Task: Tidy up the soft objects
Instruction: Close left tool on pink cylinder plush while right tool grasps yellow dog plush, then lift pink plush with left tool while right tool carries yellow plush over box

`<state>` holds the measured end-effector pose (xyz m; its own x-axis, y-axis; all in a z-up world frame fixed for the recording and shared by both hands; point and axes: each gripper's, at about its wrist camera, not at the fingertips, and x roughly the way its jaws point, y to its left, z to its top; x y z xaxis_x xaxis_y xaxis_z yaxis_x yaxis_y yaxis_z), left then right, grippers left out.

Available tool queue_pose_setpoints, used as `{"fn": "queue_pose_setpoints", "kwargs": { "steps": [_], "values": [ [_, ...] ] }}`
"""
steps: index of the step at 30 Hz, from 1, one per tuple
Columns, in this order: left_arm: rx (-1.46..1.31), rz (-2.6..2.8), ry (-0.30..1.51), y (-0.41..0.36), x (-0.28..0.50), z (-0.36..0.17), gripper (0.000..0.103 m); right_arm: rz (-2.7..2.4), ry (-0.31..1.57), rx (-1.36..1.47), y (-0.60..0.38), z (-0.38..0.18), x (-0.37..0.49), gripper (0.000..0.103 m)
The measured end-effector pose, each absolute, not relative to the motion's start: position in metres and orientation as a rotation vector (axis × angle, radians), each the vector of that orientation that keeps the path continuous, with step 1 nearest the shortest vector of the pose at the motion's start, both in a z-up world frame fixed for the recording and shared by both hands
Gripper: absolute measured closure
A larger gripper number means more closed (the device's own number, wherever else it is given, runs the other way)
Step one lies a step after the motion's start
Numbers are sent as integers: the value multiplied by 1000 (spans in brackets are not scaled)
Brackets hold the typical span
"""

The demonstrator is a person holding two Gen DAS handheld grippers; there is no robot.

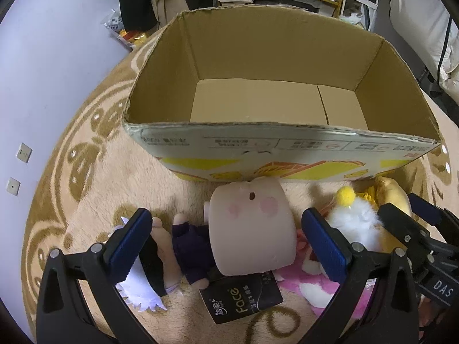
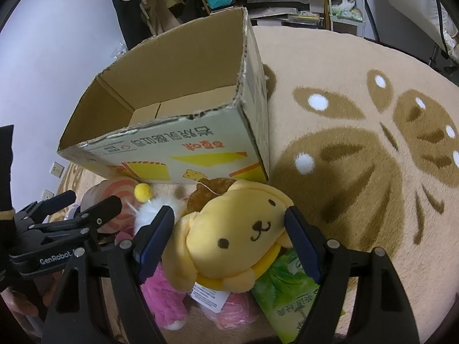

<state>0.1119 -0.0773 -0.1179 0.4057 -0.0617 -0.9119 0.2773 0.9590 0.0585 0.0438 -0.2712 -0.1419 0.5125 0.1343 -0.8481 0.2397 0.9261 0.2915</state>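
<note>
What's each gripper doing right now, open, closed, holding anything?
Left gripper: open, straddling the pale doll head, not clamped.
Right gripper: open around the yellow dog plush, not gripping.

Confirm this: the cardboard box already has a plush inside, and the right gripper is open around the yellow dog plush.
Not quite. The cardboard box is empty, as the left wrist view shows. The right gripper is indeed open around the yellow dog plush.
</note>
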Motion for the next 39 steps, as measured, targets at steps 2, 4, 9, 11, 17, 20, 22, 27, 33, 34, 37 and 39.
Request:
{"fn": "queue_pose_setpoints", "kwargs": {
  "steps": [2,4,9,11,17,20,22,27,33,34,37,39],
  "values": [
    [222,-212,1132,-78,112,-119,0,-59,1042,397,-270,-142,44,20],
    [227,-215,1142,-80,112,-123,2,-61,1054,397,-270,-145,45,20],
    [226,-238,1187,-81,113,-133,21,-69,1044,392,-268,-145,46,20],
    [224,-247,1183,-82,113,-133,33,-69,1040,385,-268,-145,46,23],
    [250,-279,1156,-91,107,-128,59,-73,1012,351,-266,-136,42,41],
    [290,-273,1121,-95,102,-125,63,-79,977,334,-265,-128,39,56],
    [284,-276,1118,-95,102,-123,63,-78,982,334,-264,-127,38,60],
    [262,-269,1099,-91,98,-113,64,-69,1006,370,-266,-130,39,59],
    [258,-284,1093,-90,92,-110,64,-69,1026,376,-267,-140,37,52],
    [261,-285,1088,-90,92,-109,64,-70,1032,375,-267,-141,37,49],
    [268,-283,1084,-91,91,-110,65,-87,1063,400,-270,-150,39,34],
    [269,-279,1088,-91,92,-111,65,-84,1078,463,-278,-157,40,31]
  ]
}}
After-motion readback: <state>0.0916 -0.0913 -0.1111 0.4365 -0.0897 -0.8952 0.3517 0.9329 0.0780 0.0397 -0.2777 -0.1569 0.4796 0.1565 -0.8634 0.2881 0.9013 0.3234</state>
